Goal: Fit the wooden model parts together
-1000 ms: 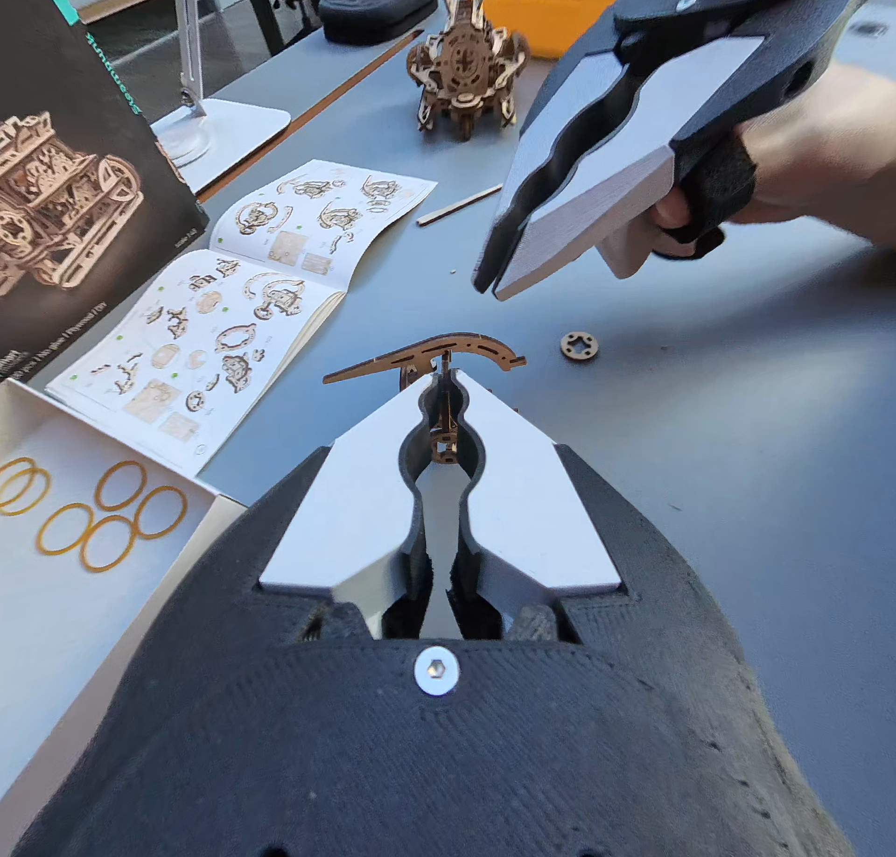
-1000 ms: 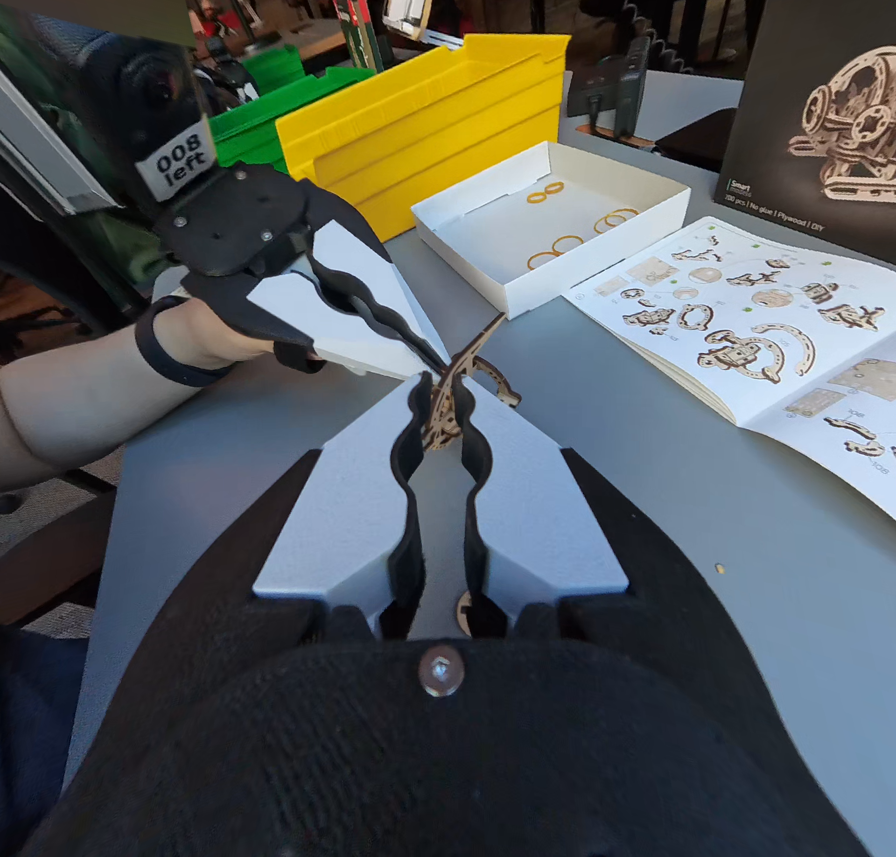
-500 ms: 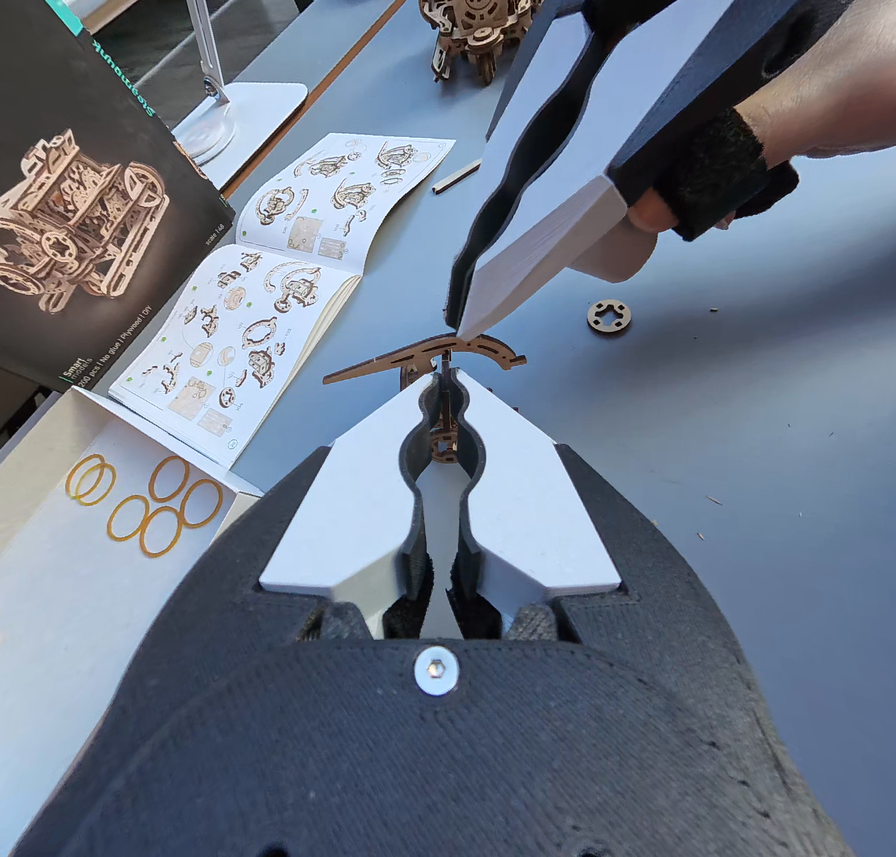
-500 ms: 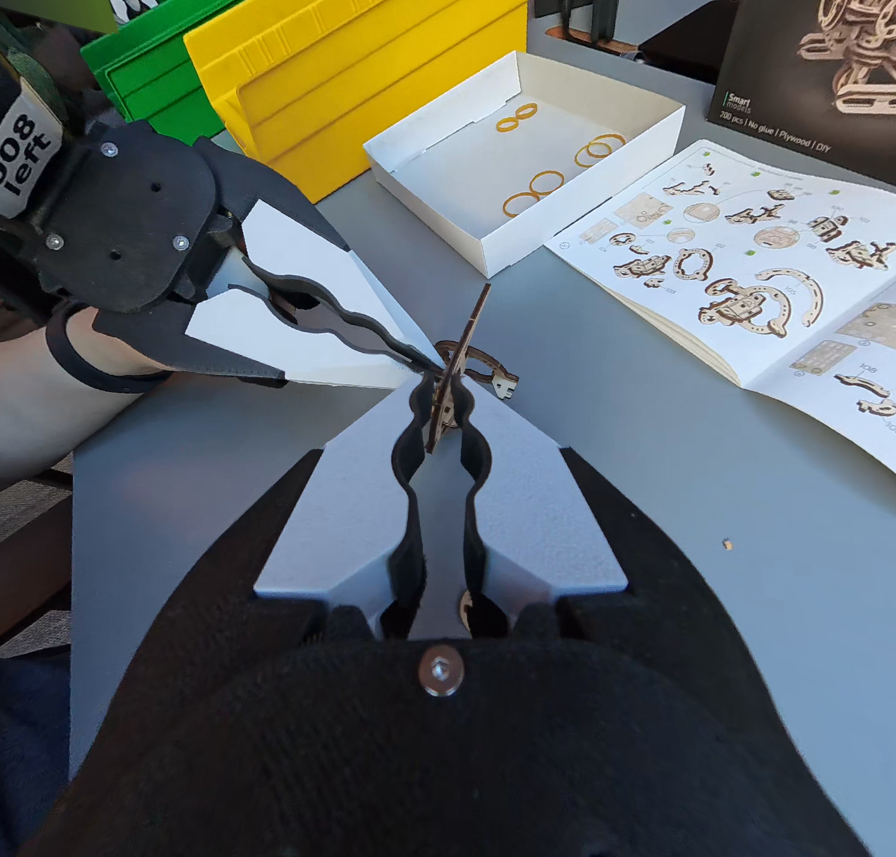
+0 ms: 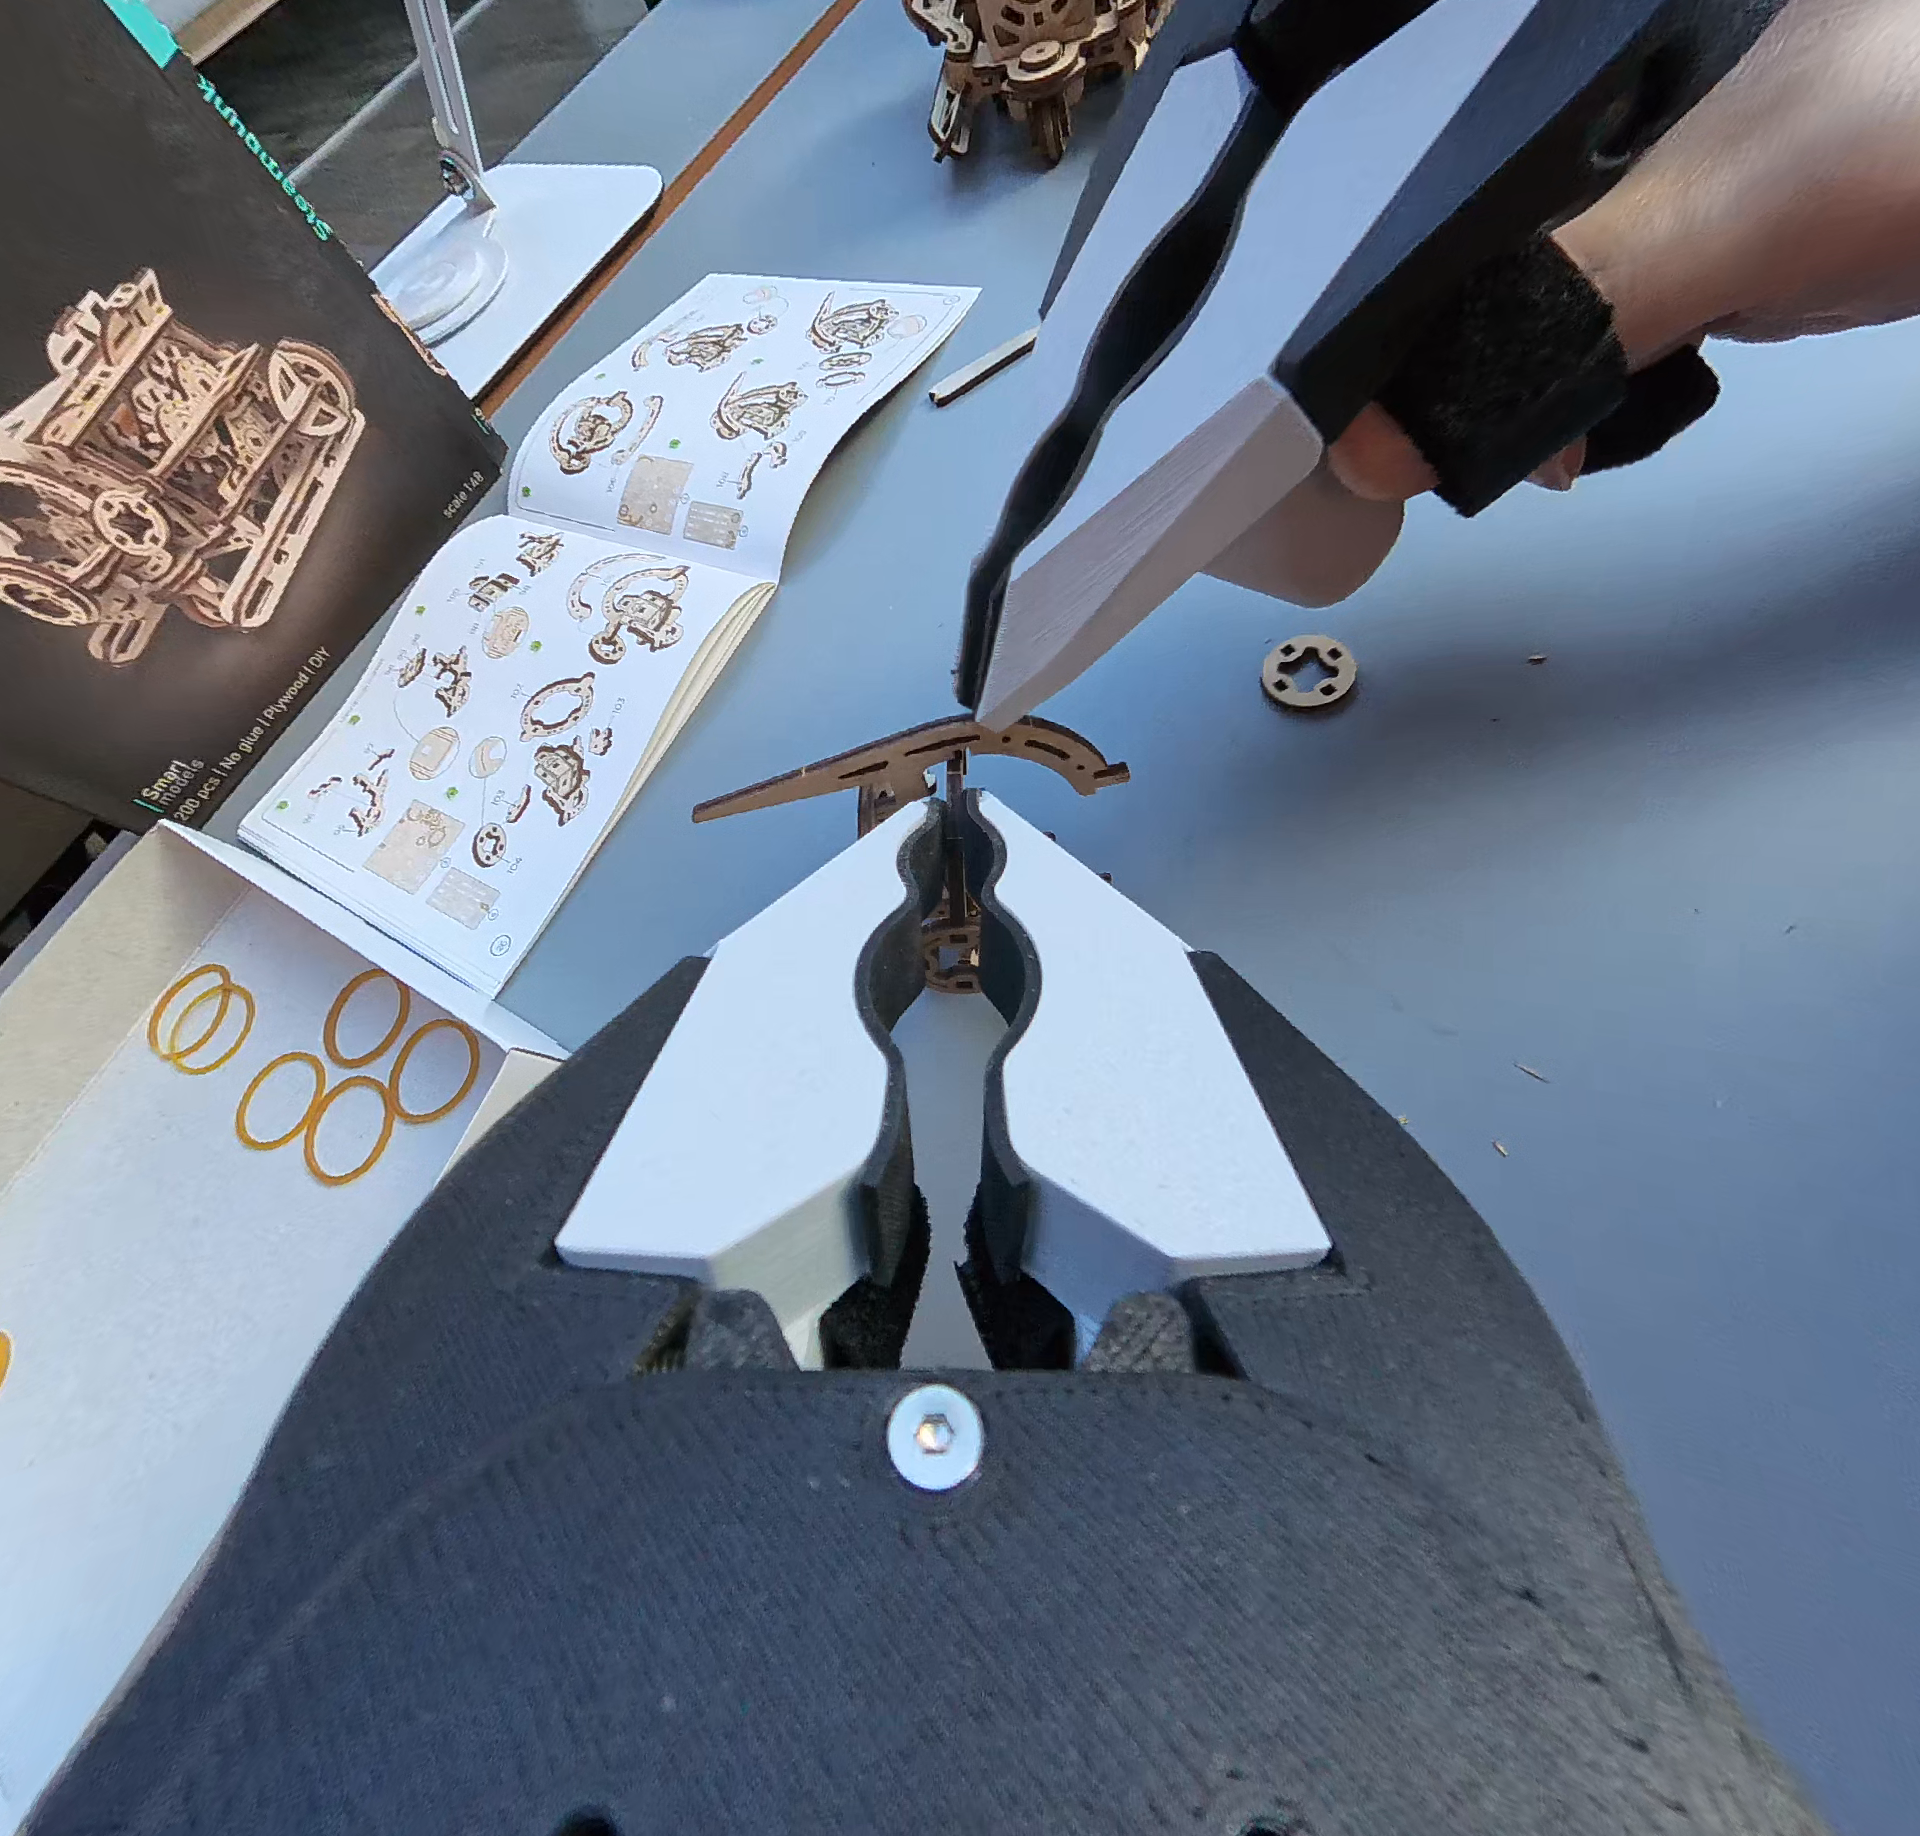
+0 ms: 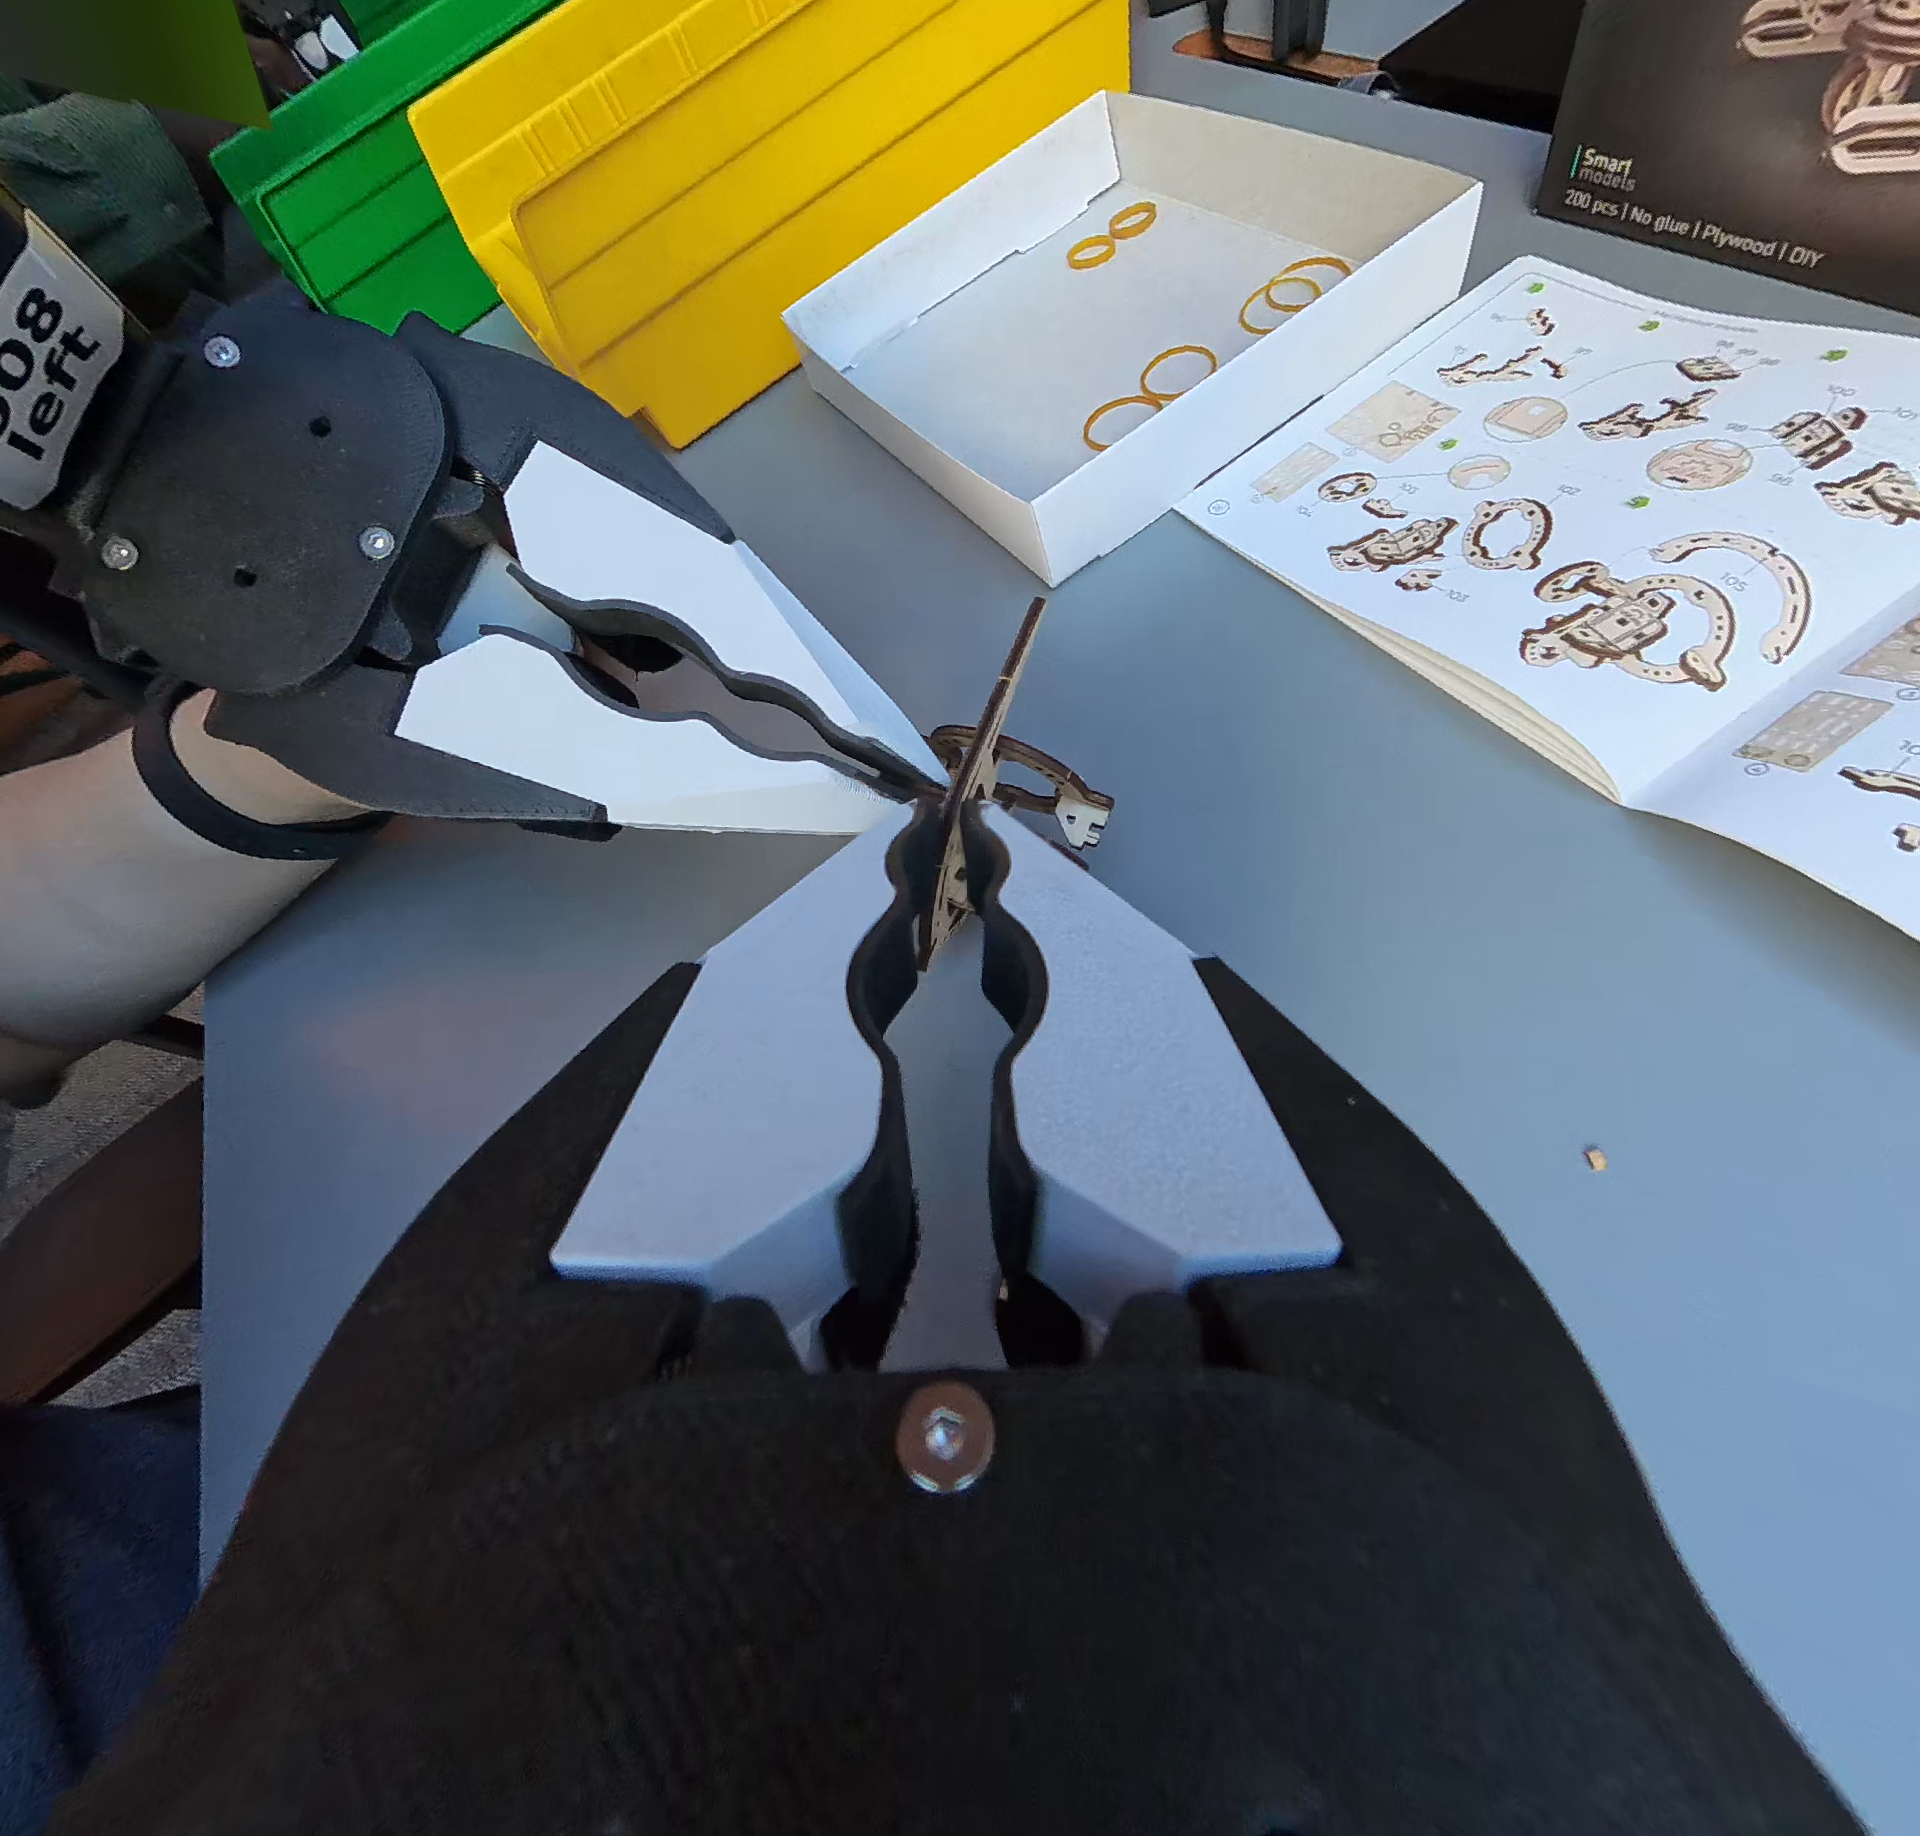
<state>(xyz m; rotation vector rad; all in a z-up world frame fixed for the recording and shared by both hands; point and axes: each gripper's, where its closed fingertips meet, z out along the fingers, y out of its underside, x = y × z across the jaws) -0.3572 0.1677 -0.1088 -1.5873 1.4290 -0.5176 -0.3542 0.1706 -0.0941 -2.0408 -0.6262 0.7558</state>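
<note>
My left gripper (image 5: 951, 799) is shut on a small wooden sub-assembly (image 5: 951, 945) and holds it just above the grey table (image 5: 1455, 955). A flat curved wooden part (image 5: 831, 778) sits across the top of it. My right gripper (image 5: 975, 711) comes down from the upper right, shut, with its tips touching that part's upper edge. In the right wrist view the curved part (image 6: 1013, 664) shows edge-on in line with my right gripper (image 6: 951, 825). My left gripper (image 6: 930, 784) meets it from the left. A horseshoe-shaped piece (image 6: 1039, 763) shows just beyond.
A loose wooden ring (image 5: 1309, 674) and a thin stick (image 5: 982, 368) lie on the table. An open booklet (image 5: 644, 581), a black kit box (image 5: 156, 436) and a white tray (image 5: 125, 1371) with rubber bands are left. A finished model (image 5: 1039, 10) stands far back. Yellow (image 6: 779, 176) and green (image 6: 343, 207) bins stand behind. Left and right tips are no more than a few centimetres apart.
My right gripper has come down from above, still shut, until its tips touch the curved part. My left gripper has kept its hold and stayed nearly still.
</note>
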